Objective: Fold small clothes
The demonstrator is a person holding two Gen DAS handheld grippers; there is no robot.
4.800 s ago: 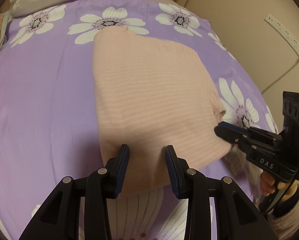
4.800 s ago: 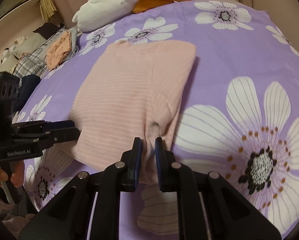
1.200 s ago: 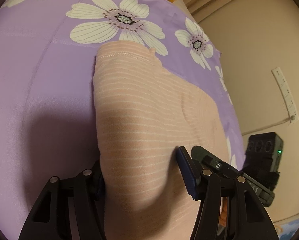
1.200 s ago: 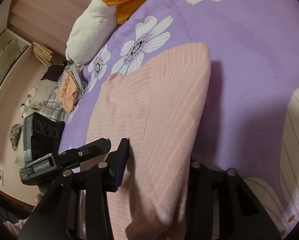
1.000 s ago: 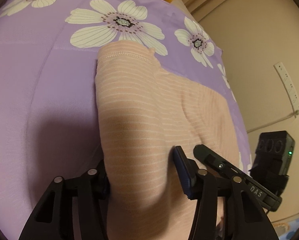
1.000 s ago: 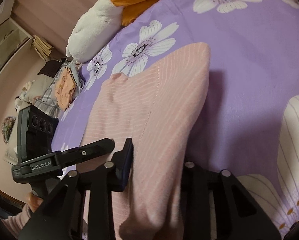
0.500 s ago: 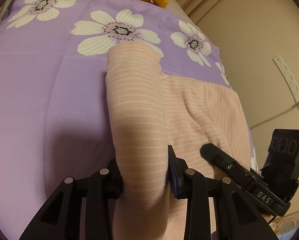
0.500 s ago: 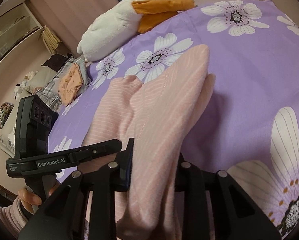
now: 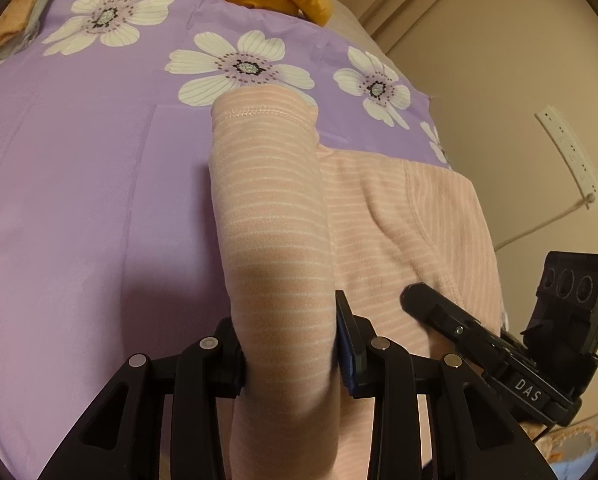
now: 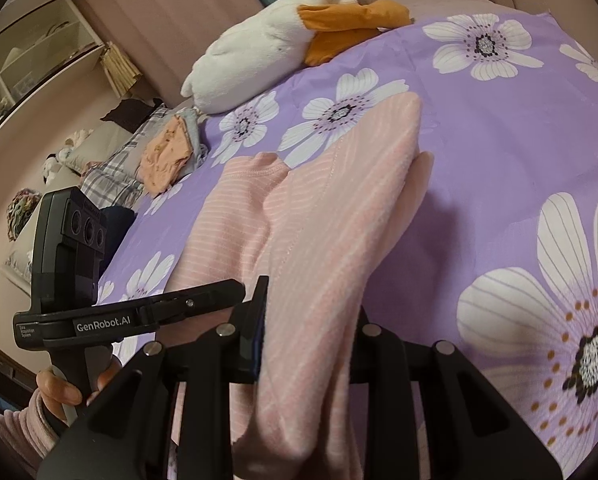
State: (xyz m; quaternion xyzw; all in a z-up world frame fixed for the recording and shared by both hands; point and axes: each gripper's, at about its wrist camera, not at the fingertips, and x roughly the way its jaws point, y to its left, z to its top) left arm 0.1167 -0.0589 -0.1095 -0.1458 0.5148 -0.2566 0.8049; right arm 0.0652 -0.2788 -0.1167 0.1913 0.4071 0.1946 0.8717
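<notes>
Off the bed's left edge: one shelf unit (image 10: 39, 60) against the wall, one heap of plaid and peach clothes (image 10: 155, 156) just beside the bed's far left corner. One plush toy (image 10: 283, 44), white with orange parts, lying along the far edge of the bed. One purple bedspread (image 9: 79, 200) printed with white flowers, covering the bed.

One task garment only: a pink striped top (image 9: 275, 216), near the middle of the bed, toward its near edge. Two grippers on it, one per near corner. Left gripper (image 9: 289, 344) clamped on a bunched fold of the top, both pads pressed into the cloth, jaws having just closed further onto it. That fold raised off the bedspread in a long ridge toward the far edge, hem stitching visible at its far end. Left hand (image 10: 63, 392) wrapped around that gripper's handle, pink sleeve at the wrist.

Right gripper (image 10: 311, 332) likewise clamped on the other near corner of the top, cloth pinched between the fingers and draping below them. Far part of the top lying on the bedspread. One white power strip (image 9: 571, 152) on the wall beyond the bed's right edge, cable trailing down.
</notes>
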